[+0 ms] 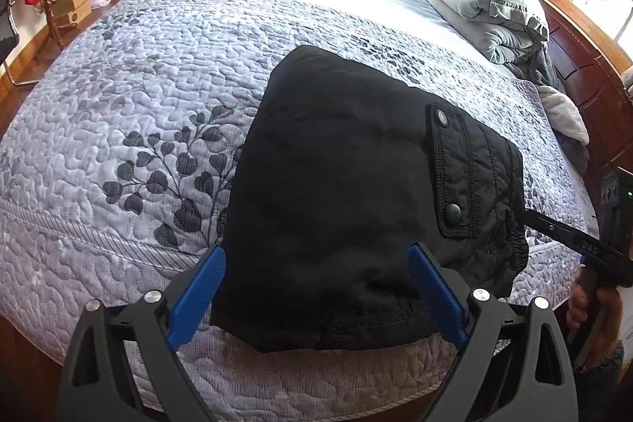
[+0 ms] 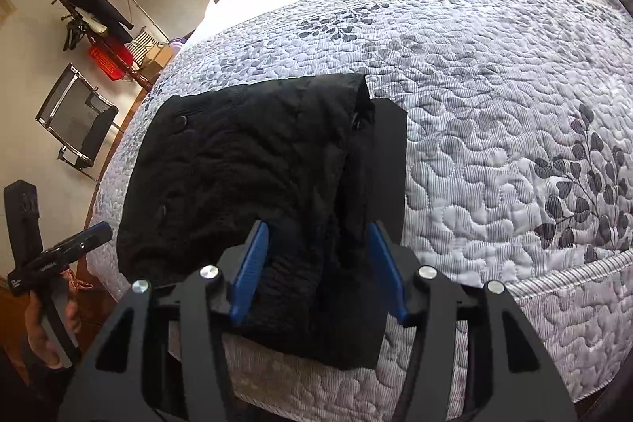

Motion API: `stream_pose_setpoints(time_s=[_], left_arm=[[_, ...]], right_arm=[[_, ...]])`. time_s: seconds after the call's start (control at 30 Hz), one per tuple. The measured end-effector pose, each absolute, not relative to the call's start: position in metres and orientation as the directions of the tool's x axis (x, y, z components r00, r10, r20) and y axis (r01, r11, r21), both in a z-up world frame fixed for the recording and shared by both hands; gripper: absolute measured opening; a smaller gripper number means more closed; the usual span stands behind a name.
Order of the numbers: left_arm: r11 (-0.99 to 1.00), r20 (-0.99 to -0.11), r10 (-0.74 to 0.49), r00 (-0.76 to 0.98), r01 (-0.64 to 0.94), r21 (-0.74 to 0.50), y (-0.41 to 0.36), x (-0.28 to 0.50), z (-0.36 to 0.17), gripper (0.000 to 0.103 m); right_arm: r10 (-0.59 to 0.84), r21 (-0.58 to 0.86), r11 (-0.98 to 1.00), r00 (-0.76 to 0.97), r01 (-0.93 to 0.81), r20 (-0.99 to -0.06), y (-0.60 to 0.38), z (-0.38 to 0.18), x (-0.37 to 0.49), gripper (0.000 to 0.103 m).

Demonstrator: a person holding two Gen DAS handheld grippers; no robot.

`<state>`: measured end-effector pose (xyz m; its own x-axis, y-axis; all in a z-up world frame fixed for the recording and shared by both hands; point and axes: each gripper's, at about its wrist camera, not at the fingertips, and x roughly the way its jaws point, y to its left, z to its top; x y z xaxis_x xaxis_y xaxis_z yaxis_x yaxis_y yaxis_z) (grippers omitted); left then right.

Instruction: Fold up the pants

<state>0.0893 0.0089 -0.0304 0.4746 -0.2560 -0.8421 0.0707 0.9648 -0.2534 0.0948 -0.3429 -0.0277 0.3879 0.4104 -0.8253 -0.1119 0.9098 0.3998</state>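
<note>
While the black pants (image 1: 340,192) lie as a compact folded bundle near the front edge of the bed, on the quilted bedspread (image 1: 118,97), we hold both tools just above them and grip nothing. Our left gripper (image 1: 316,287) has its blue pads spread wide on either side of the bundle's near hem, with no cloth pinched. Our right gripper (image 2: 320,263) stands about half open over the bunched waistband end; we see fabric between the pads, but they do not seem to press on it.

From here, we judge the fold nearly done, so most of the risk is in undoing it. The right side of the stack is the untidy one: in the right wrist view the layers are ridged and one flat layer sticks out beyond the rest toward the leaf print. If we close there on only the top ridge and lift, we may peel that layer back and open the fold.

The flap with two snap buttons (image 1: 451,176) sits proud of the surface, so a pad dragged across it could catch and skew the whole bundle.

The stack also lies close to the mattress edge, with its near hem almost at the drop. A push toward us, or a snagged pad as we draw away, could slide it off the bed.

The cloth looks slick and puffy, so it probably springs open unless we press it flat.
</note>
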Motion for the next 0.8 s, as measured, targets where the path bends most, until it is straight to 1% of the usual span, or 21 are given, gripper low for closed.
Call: stream_pose_setpoints(time_s=[0.03,0.1,0.17,0.33,0.47,0.5,0.53,0.57,0.6,0.63,0.67,0.7,0.8], left_arm=[[0.965,-0.842,-0.254,0.477,0.069,-0.252,0.009,0.089,-0.031,0.094],[0.965,-0.84,-0.254,0.48,0.07,-0.251,0.007,0.09,-0.031,0.094],[0.966,-0.838,-0.253,0.484,0.077,-0.247,0.005,0.089,-0.03,0.094],[0.969,-0.837,-0.245,0.488,0.091,-0.231,0.002,0.089,-0.028,0.096],[0.976,-0.841,-0.216,0.497,0.09,-0.197,0.001,0.09,-0.028,0.098],[0.977,-0.842,-0.212,0.496,0.091,-0.192,0.001,0.091,-0.028,0.098],[0.978,-0.843,-0.209,0.496,0.092,-0.188,0.0,0.091,-0.028,0.099],[0.978,-0.843,-0.208,0.496,0.093,-0.187,0.0,0.092,-0.028,0.099],[0.978,-0.843,-0.208,0.496,0.094,-0.186,0.0,0.092,-0.029,0.099],[0.978,-0.843,-0.208,0.496,0.094,-0.186,-0.001,0.092,-0.029,0.099],[0.978,-0.843,-0.207,0.496,0.093,-0.185,-0.001,0.092,-0.029,0.099],[0.979,-0.844,-0.205,0.495,0.092,-0.183,-0.001,0.093,-0.029,0.099],[0.979,-0.845,-0.203,0.494,0.094,-0.18,-0.001,0.094,-0.03,0.099]], right_arm=[[0.427,0.421,0.901,0.382,-0.106,-0.819,-0.344,-0.026,0.089,0.056],[0.454,0.452,0.887,0.365,-0.095,-0.813,-0.344,-0.028,0.08,0.064],[0.463,0.463,0.882,0.344,-0.088,-0.817,-0.339,-0.034,0.076,0.066],[0.478,0.496,0.868,0.293,-0.014,-0.828,-0.331,-0.061,0.089,0.068],[0.453,0.475,0.88,0.307,-0.005,-0.837,-0.324,-0.064,0.104,0.067],[0.434,0.453,0.891,0.309,-0.008,-0.847,-0.321,-0.064,0.107,0.06],[0.423,0.441,0.897,0.315,-0.013,-0.85,-0.32,-0.062,0.109,0.055],[0.426,0.445,0.895,0.323,-0.019,-0.845,-0.32,-0.061,0.109,0.044],[0.436,0.455,0.89,0.326,-0.02,-0.839,-0.321,-0.061,0.109,0.035],[0.451,0.47,0.883,0.326,-0.023,-0.831,-0.323,-0.059,0.11,0.032],[0.457,0.475,0.88,0.333,-0.031,-0.825,-0.324,-0.057,0.109,0.026],[0.459,0.473,0.88,0.338,-0.044,-0.822,-0.325,-0.054,0.107,0.023],[0.457,0.471,0.881,0.357,-0.054,-0.814,-0.327,-0.043,0.102,0.022]])
